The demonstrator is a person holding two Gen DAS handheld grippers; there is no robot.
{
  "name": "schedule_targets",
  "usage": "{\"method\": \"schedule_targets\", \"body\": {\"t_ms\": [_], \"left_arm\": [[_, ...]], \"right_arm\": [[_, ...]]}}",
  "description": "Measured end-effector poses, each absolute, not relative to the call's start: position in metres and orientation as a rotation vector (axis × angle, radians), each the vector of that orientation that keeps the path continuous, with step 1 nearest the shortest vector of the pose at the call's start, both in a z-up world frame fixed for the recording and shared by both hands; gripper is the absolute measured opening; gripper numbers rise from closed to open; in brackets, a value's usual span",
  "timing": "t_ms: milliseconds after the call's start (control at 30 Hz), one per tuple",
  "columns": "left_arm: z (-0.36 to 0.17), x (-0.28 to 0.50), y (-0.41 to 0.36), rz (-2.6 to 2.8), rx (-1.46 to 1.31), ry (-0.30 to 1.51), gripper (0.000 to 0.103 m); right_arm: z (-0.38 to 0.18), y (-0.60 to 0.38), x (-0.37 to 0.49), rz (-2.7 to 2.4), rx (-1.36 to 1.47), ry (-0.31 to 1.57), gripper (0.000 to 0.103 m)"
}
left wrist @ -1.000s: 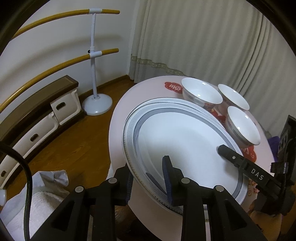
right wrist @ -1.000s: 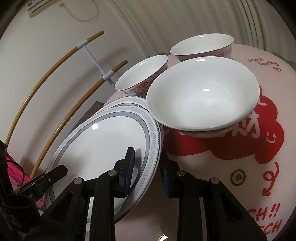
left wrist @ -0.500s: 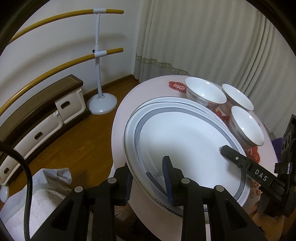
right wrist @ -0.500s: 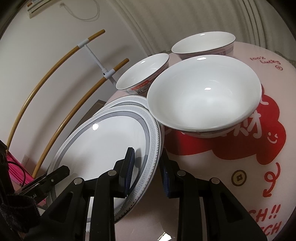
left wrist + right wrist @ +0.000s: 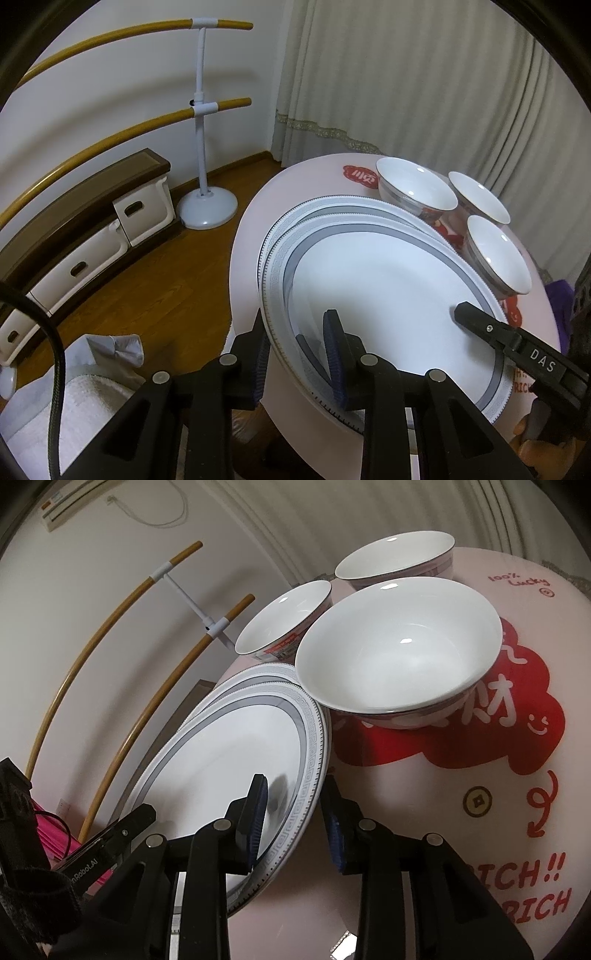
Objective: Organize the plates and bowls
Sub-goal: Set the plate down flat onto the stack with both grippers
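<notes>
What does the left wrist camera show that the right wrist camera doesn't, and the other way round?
Only the left wrist view: the wooden floor, a low drawer cabinet, the stand's round base and a white towel. Only the right wrist view: the coin motif and the "100% Lucky" lettering on the round table. Both: the top plate lying on a second plate, three white bowls, the table, the yellow rails and the curtain.

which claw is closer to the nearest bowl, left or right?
Right. The right claw straddles the top plate's rim just below the nearest bowl. The left claw grips the plate's opposite edge, the plate between it and that bowl.
</notes>
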State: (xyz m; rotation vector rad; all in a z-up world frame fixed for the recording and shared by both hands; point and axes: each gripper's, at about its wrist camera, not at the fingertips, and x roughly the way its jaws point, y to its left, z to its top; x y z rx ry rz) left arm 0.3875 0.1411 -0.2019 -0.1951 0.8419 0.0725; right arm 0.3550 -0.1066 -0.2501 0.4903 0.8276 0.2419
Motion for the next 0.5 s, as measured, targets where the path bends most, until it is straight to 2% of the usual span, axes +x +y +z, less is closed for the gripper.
{"method": "schedule_targets", "body": {"t_ms": [500], "left_arm": [[-0.204,0.388,0.149,0.065,-0.219,0.853,0.024]], "right_arm": [[-0.239,-0.097,0.355,0.198,0.46,0.845,0.033]]}}
